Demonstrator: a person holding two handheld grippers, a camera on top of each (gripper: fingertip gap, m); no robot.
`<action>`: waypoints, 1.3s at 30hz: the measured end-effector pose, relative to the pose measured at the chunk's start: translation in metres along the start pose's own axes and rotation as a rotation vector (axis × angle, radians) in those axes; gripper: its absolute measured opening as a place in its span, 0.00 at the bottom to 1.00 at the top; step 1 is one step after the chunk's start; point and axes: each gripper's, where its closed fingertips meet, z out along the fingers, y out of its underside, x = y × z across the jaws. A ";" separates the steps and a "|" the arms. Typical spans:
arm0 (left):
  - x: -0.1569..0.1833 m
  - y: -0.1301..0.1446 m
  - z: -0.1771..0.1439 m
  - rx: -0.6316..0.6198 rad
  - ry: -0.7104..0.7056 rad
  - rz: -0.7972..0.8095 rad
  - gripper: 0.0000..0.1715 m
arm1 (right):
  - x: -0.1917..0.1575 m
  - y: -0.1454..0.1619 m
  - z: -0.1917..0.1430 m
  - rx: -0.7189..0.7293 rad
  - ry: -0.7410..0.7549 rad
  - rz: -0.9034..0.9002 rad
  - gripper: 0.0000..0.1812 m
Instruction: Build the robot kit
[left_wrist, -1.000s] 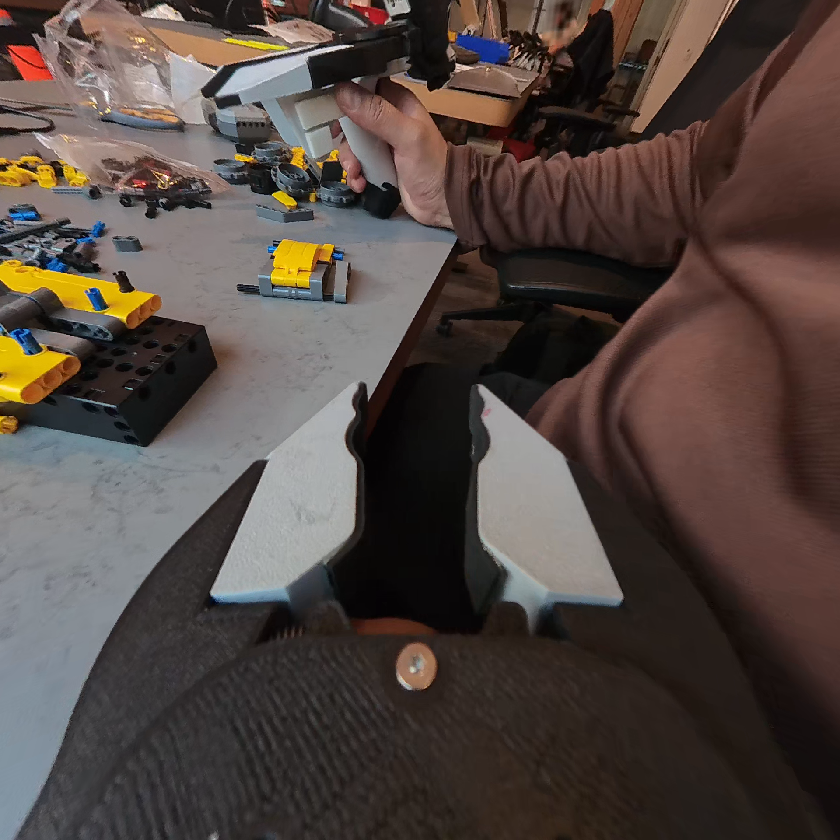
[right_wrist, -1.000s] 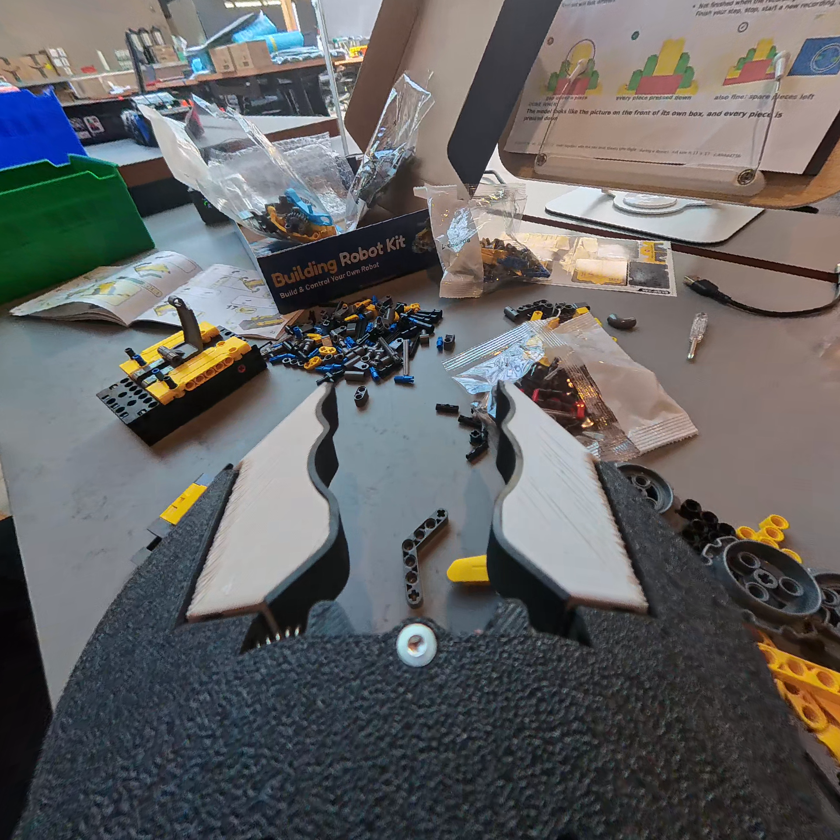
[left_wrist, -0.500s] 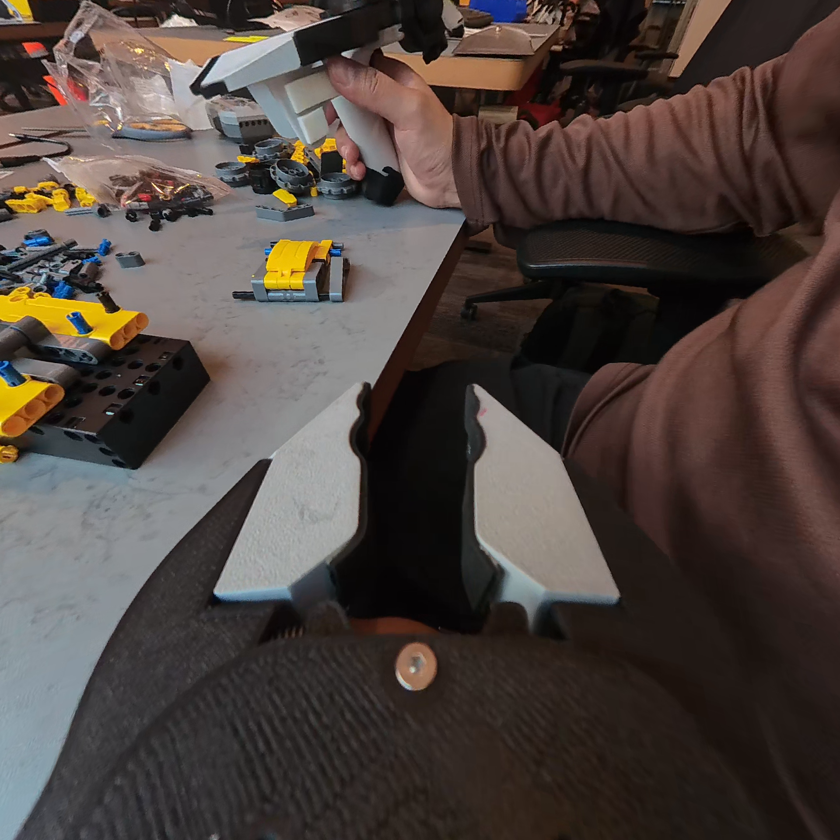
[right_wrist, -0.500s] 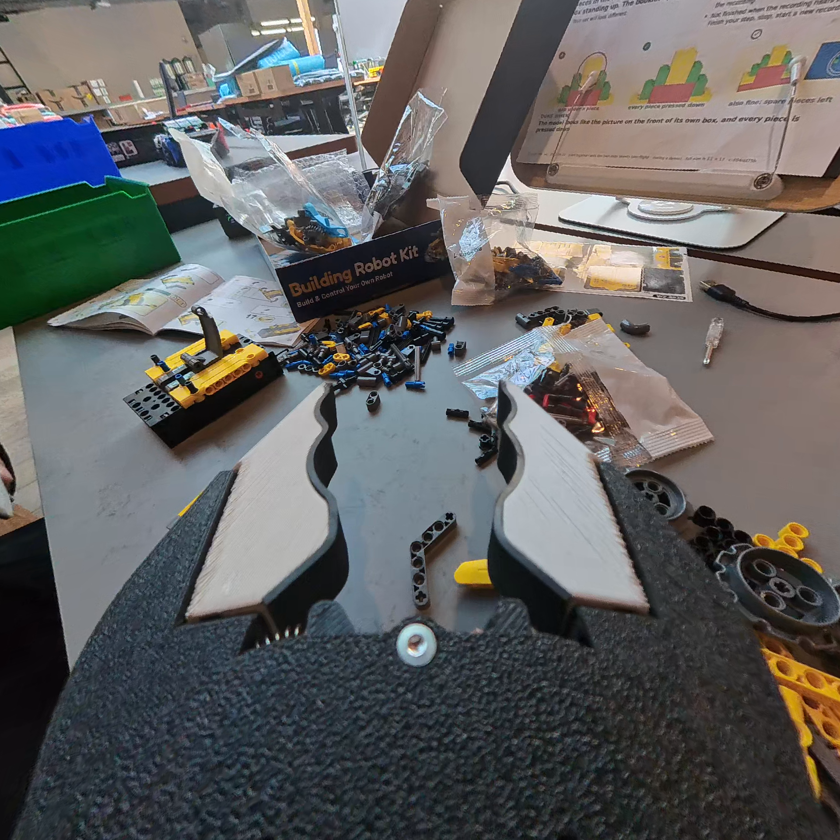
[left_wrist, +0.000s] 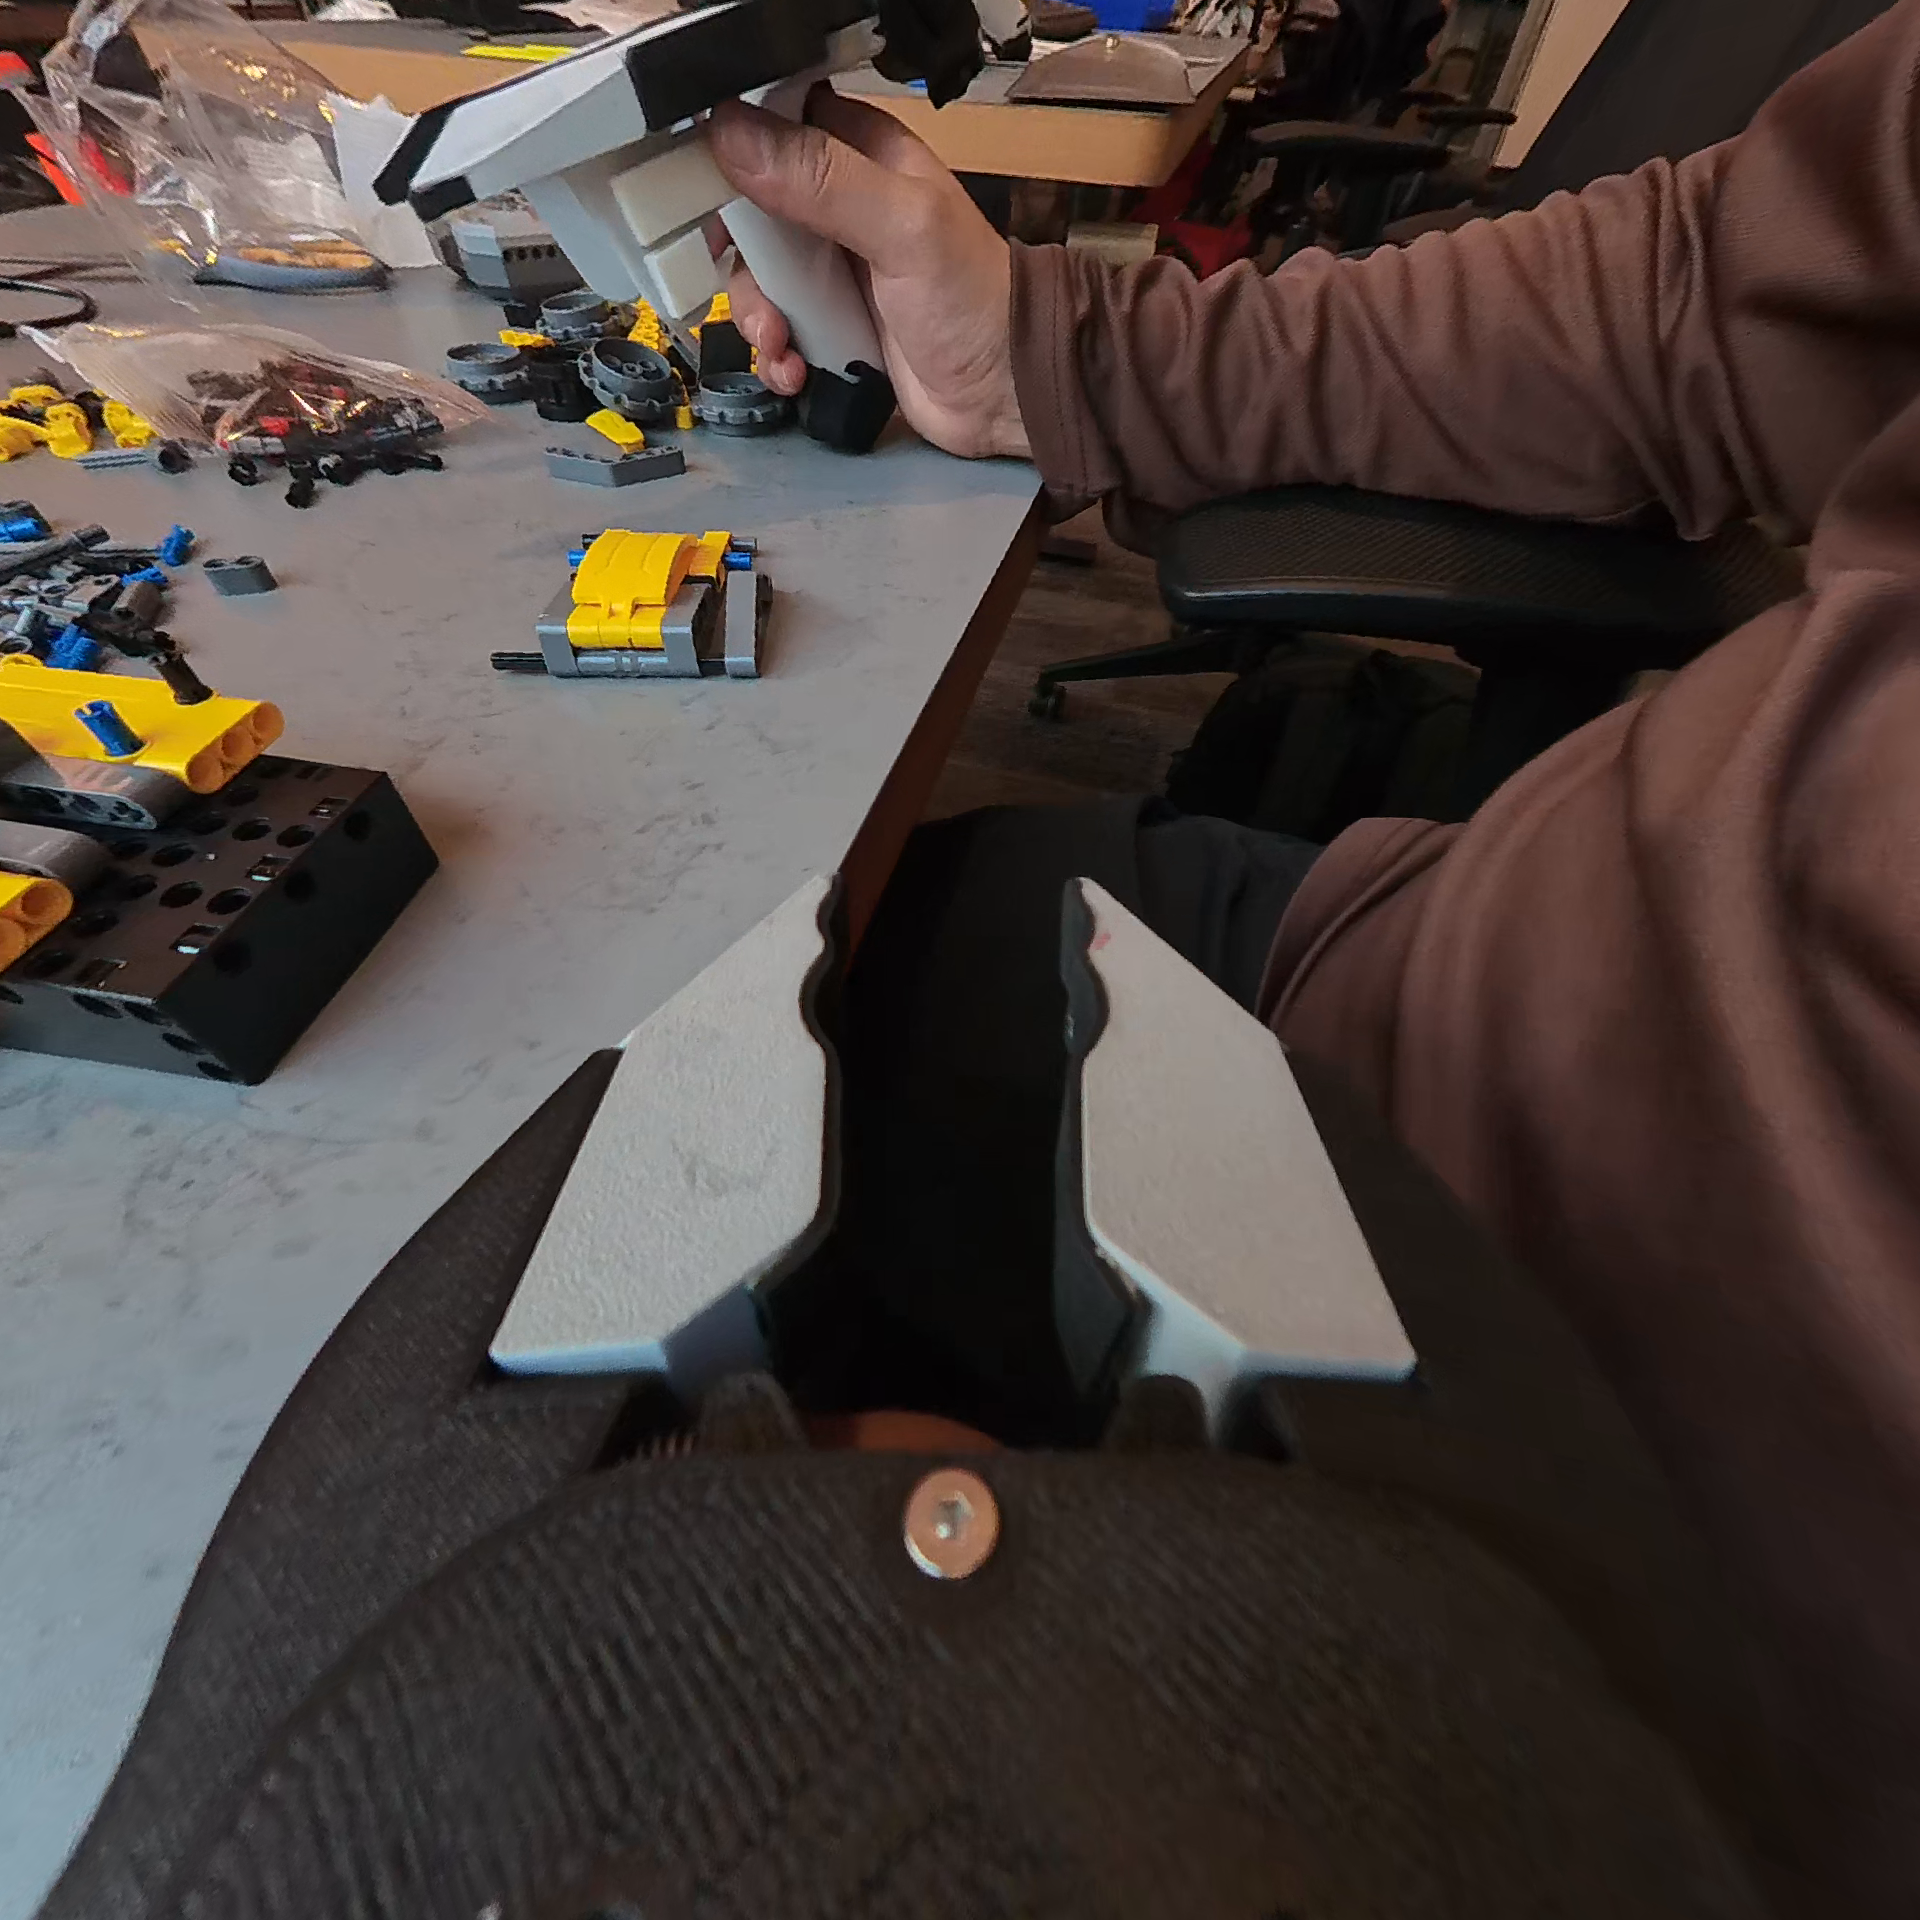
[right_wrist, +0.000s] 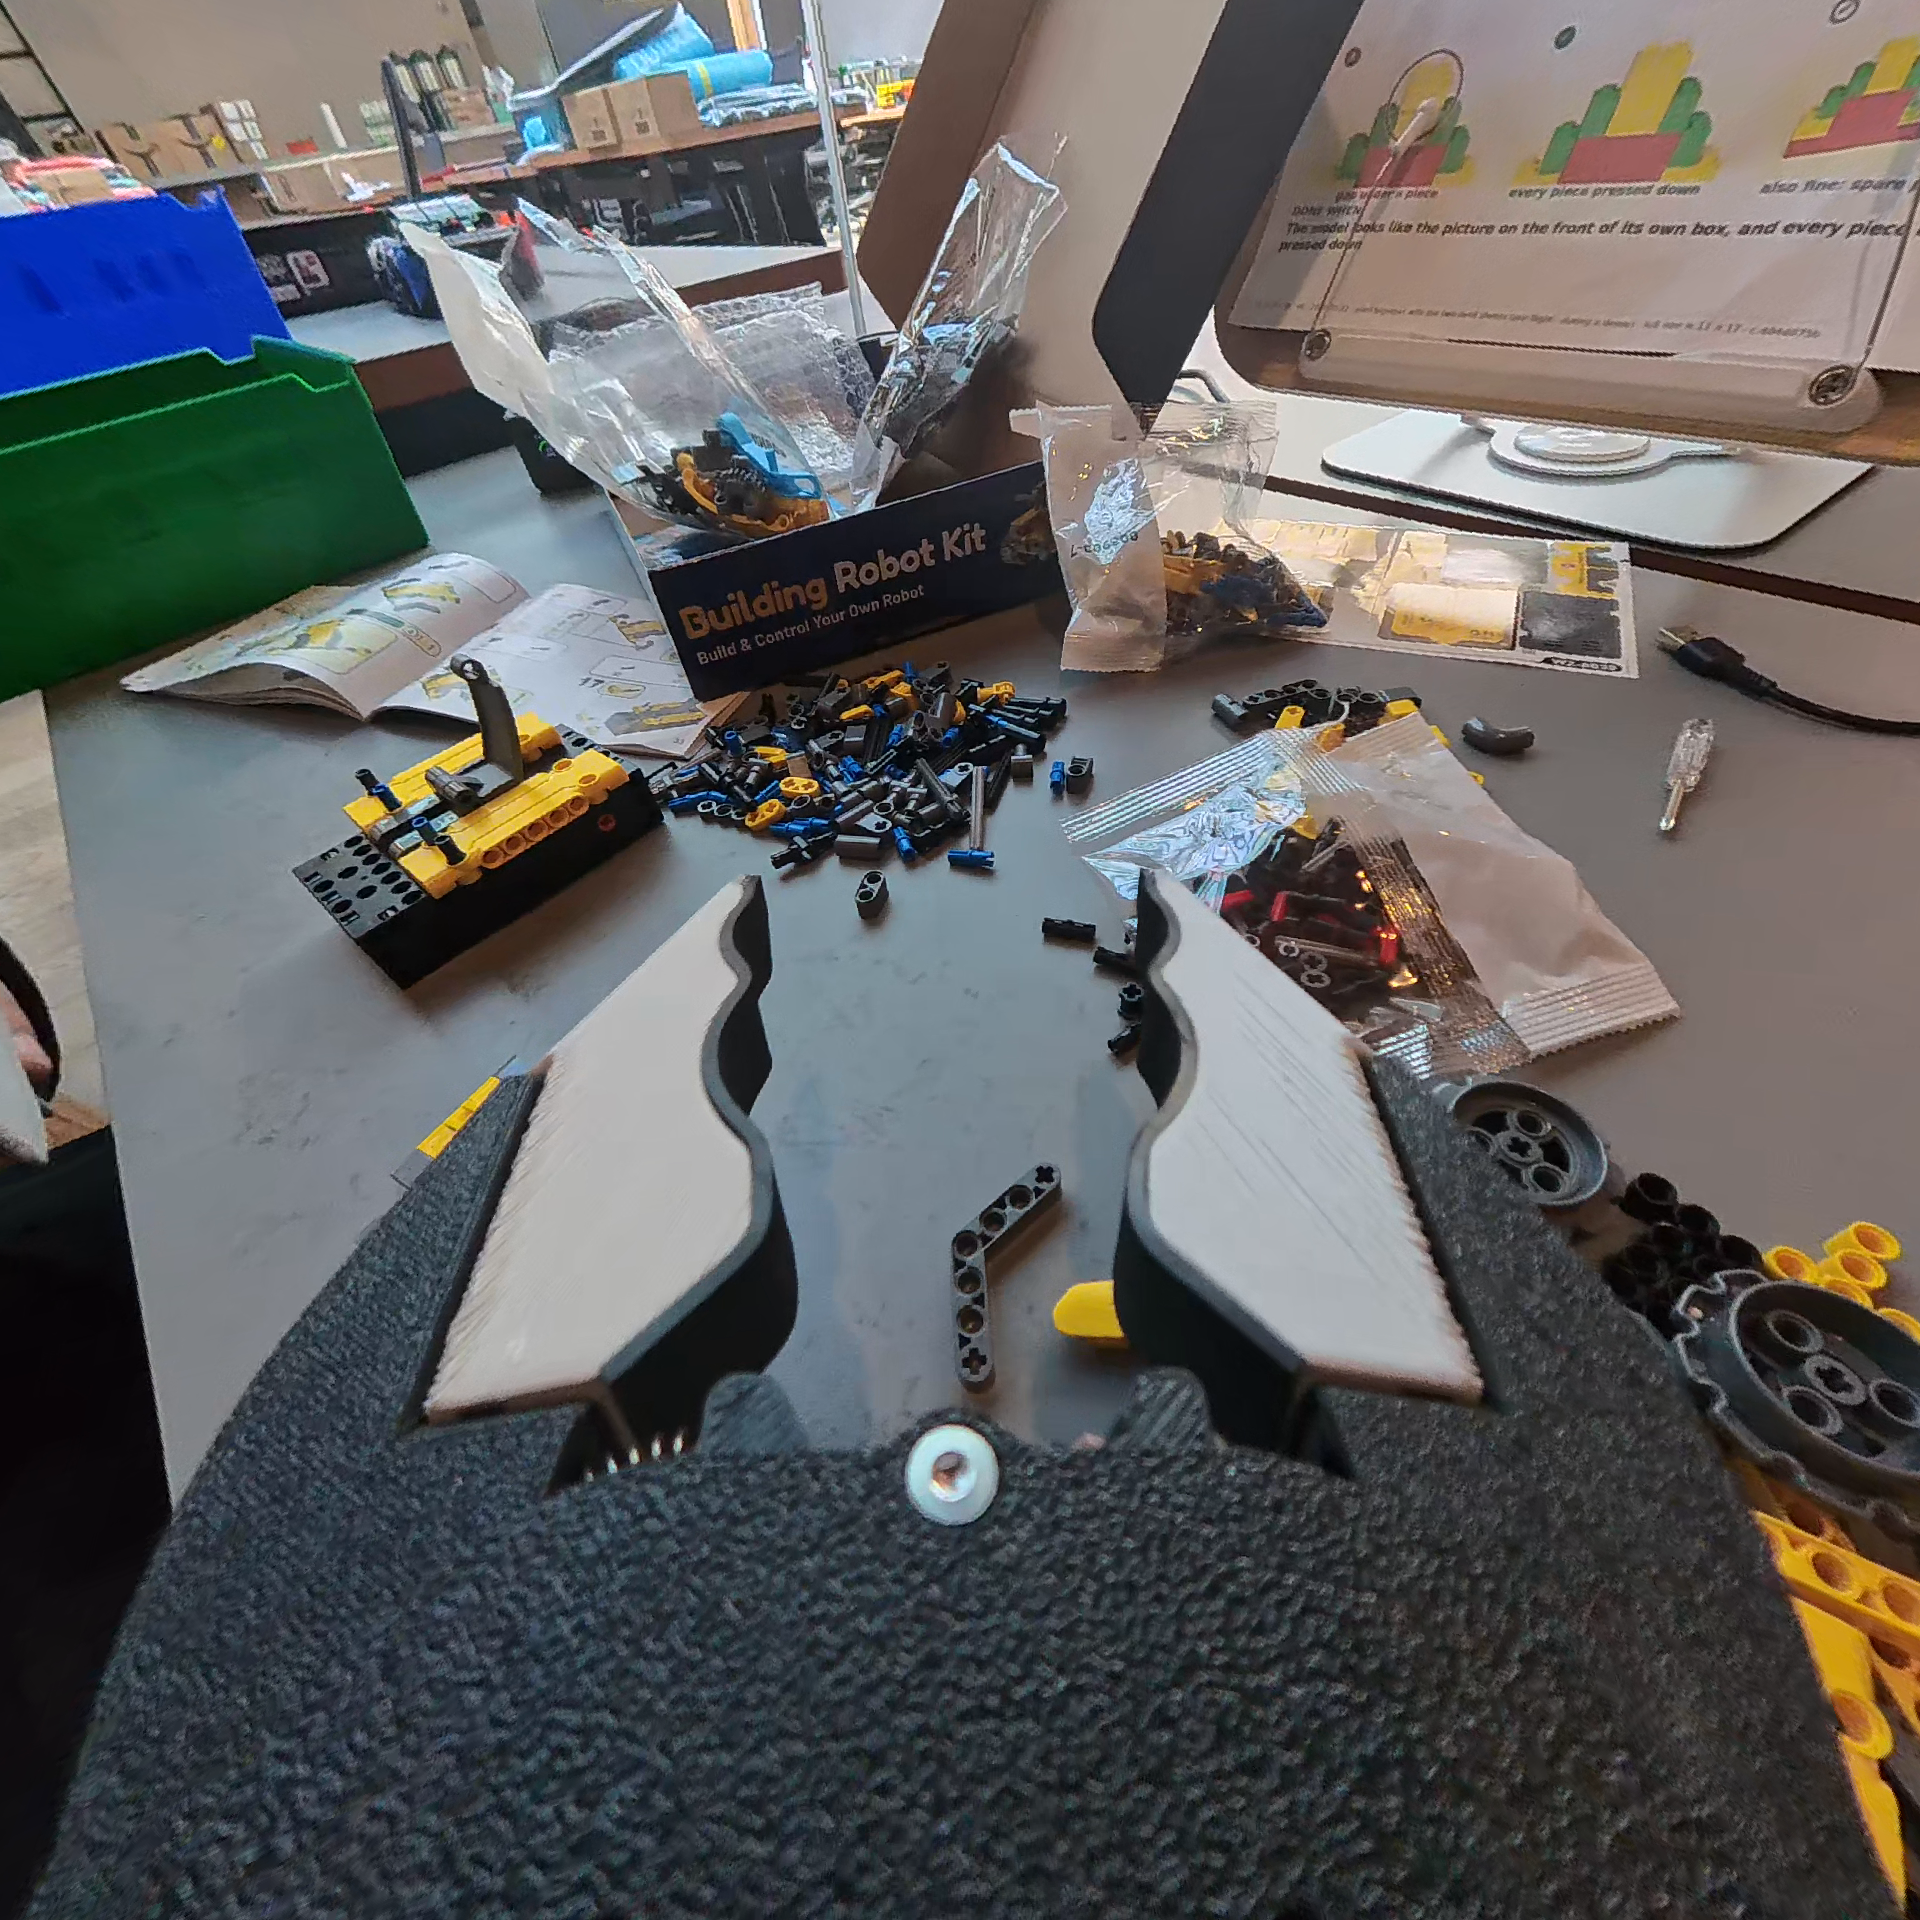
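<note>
Both tools are hanging empty with jaws parted: left gripper (left_wrist: 951, 914) off the worktop's (left_wrist: 644, 883) near edge, right gripper (right_wrist: 951, 914) above a bent grey beam (right_wrist: 992, 1262). Descending carelessly risks scattering loose pins (right_wrist: 883, 769).

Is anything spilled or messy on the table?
Yes. Small black, blue and yellow pegs lie loose in a heap on the table, out of any bag. A silver bag lies torn open with parts showing. Both grippers are open and empty.
</note>
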 end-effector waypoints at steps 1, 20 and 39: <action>0.001 0.001 0.001 -0.004 -0.001 0.006 0.22 | -0.001 0.000 0.000 0.000 -0.002 -0.003 0.38; 0.005 0.000 -0.002 -0.012 0.015 -0.029 0.21 | 0.000 0.002 0.002 -0.017 0.006 -0.001 0.38; -0.005 0.002 -0.003 -0.013 0.016 -0.117 0.21 | 0.000 0.002 0.002 -0.015 -0.011 0.011 0.38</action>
